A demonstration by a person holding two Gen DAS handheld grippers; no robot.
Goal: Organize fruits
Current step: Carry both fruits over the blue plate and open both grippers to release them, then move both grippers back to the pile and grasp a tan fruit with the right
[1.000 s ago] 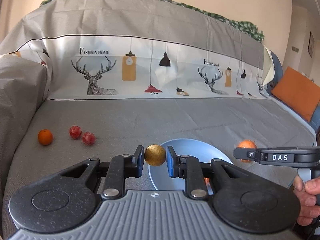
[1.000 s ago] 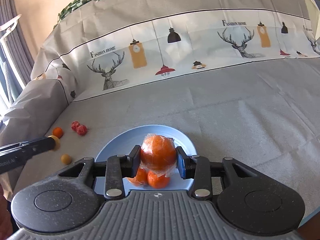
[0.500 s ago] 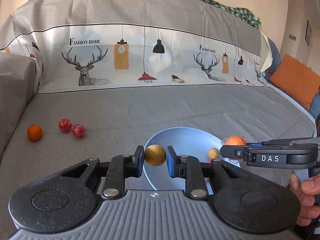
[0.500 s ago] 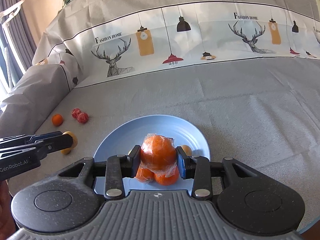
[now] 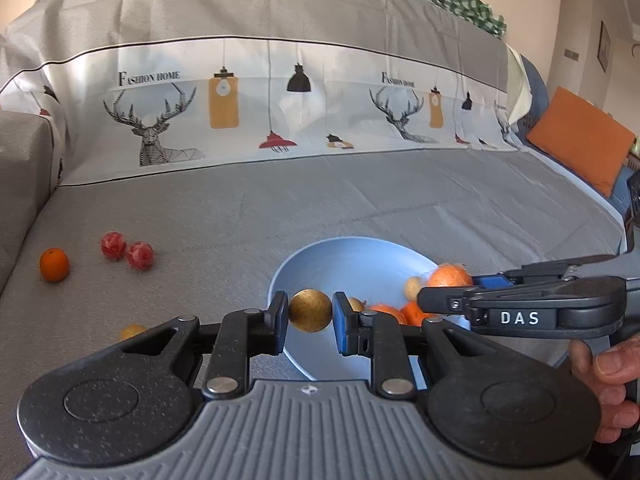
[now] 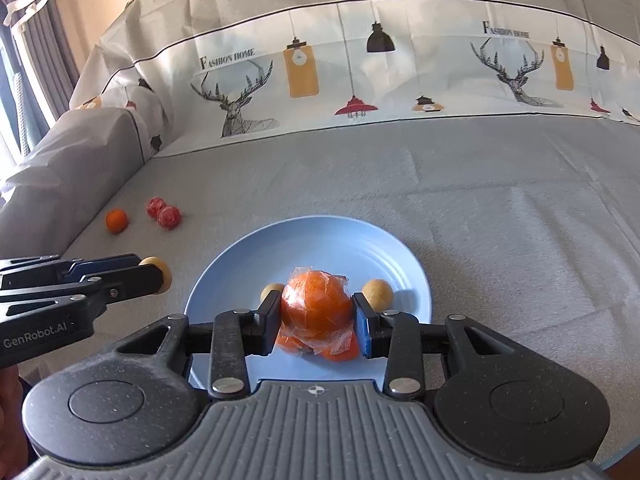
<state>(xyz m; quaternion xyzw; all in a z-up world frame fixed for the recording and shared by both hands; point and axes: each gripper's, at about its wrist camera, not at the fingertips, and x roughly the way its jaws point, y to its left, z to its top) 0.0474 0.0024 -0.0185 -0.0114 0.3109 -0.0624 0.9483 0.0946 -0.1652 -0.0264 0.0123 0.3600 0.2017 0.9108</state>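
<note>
A: Two fruits in hand, one per gripper. Left gripper (image 5: 311, 312): clamped on a small brown round fruit (image 5: 311, 310), held just at the near rim of the blue plate (image 5: 320, 264).

B: And the right gripper (image 6: 316, 312)?

A: Closed on a wrapped orange (image 6: 314, 304), clear film crinkled around it, low over the plate's middle. Likely so it can be set down, not dropped.

B: Plate contents?

A: Two pale round fruits (image 6: 378, 294) either side of the held orange, and more orange pieces (image 6: 338, 350) under it, partly hidden.

B: Not yet gathered?

A: On the grey sofa cover (image 6: 500, 220), well left of the plate: one small orange (image 6: 117, 220), two red fruits (image 6: 164, 212) touching each other. One yellowish fruit (image 5: 132, 330) lies nearer, half hidden behind the left gripper.

B: Why the plate?

A: Probably the collecting point; its raised rim keeps round fruit from rolling off.
</note>
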